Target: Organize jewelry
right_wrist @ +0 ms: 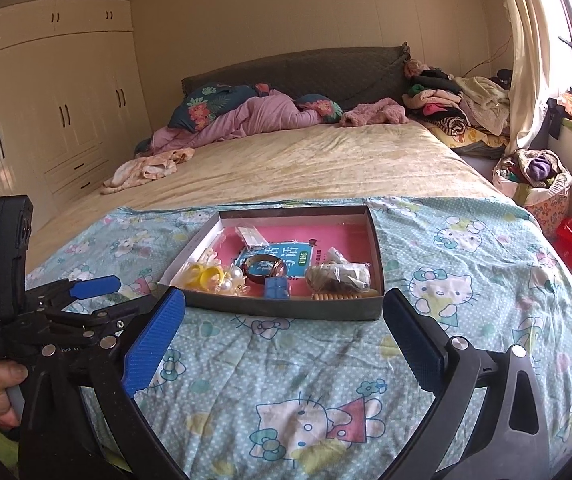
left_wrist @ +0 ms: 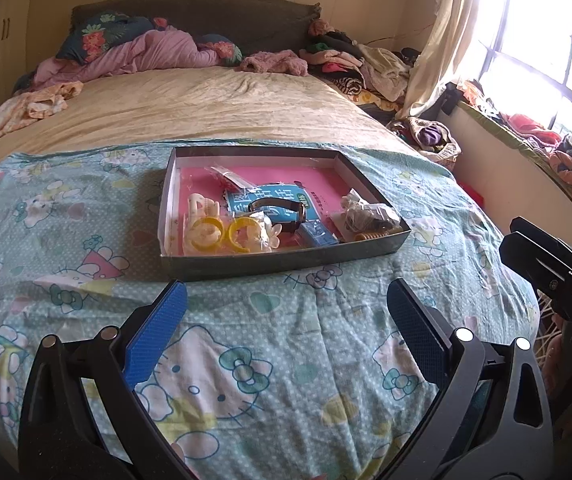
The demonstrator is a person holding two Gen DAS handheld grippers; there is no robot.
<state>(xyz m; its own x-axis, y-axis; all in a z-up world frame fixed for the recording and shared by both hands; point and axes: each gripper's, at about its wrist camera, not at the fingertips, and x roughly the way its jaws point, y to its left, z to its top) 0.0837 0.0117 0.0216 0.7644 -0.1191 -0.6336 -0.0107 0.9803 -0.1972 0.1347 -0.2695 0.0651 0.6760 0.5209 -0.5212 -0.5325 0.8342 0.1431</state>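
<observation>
Left wrist view is showing the left gripper point(left_wrist: 286, 304) with fingers spread, empty; the tray point(left_wrist: 286, 262) of jewelry is lying just ahead. Probably best reaching in slowly, picking one piece.

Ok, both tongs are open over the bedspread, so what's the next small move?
Probably ease the right tongs forward to the tray and down toward the watch. Both tongs hang open and empty short of the tray, and the watch sits near its front wall, with the blue box close beside it.
</observation>
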